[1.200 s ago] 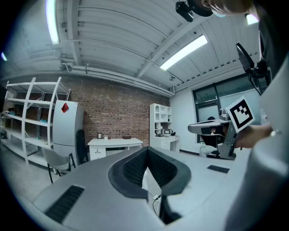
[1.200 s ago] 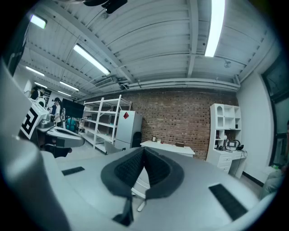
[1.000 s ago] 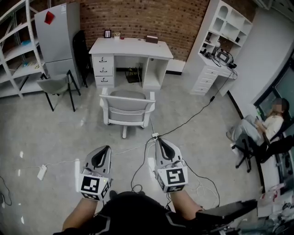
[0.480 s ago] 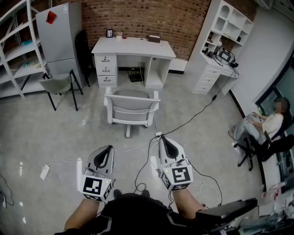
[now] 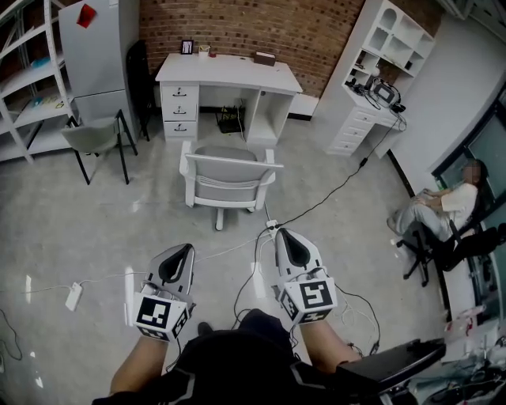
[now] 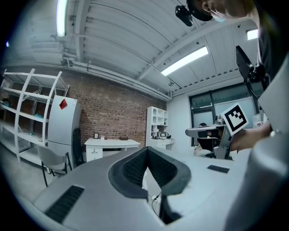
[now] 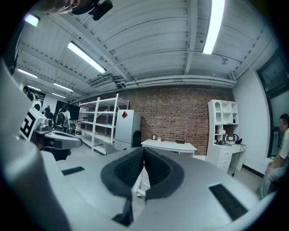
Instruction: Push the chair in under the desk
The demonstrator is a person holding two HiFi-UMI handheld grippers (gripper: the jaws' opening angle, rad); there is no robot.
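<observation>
Left gripper (image 5: 182, 251) and right gripper (image 5: 282, 235) are both pinched fully shut, pads meeting tip to tip, nothing between them and nothing touched. They hang side by side, well short of the desk (image 5: 229, 73). Each carries a cube with black-and-white square markers. The chair (image 5: 228, 176) stands just in front of the desk's knee gap, its back toward the grippers, its seat out in the open, not tucked under. 3 drawers (image 5: 178, 109) on the desk's left side are all closed. Left of the desk, a fridge (image 5: 93, 47) wears a red diamond sticker (image 5: 85, 14).
</observation>
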